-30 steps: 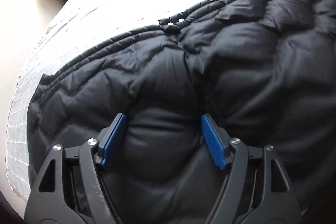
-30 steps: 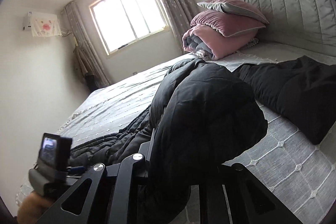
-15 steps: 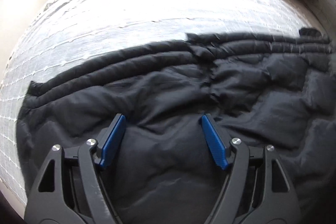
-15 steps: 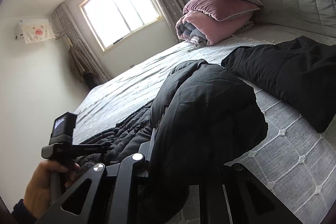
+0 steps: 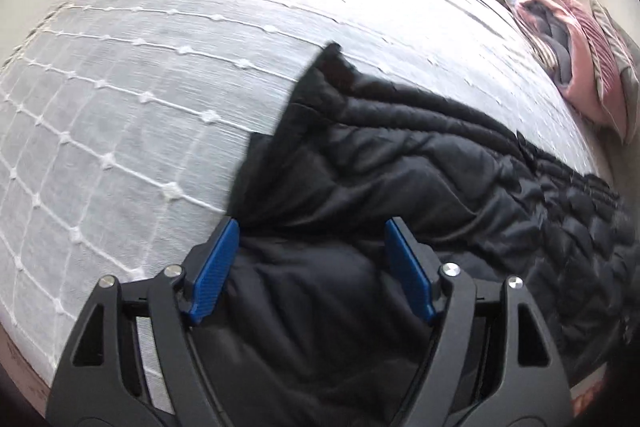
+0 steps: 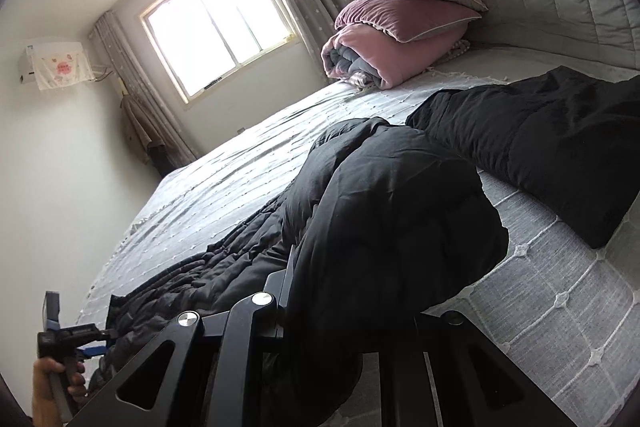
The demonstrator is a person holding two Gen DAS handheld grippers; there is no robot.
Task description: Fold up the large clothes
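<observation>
Left gripper (image 5: 312, 263) fingers spread over the black coat (image 5: 400, 187); right gripper (image 6: 348, 311) apparently clenches its sleeve.

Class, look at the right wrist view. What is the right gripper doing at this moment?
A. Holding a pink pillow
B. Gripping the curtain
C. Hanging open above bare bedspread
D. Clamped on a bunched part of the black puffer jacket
D: in the right wrist view a thick bunch of the black puffer jacket fills the space between the fingers of the right gripper and drapes over them.
</observation>
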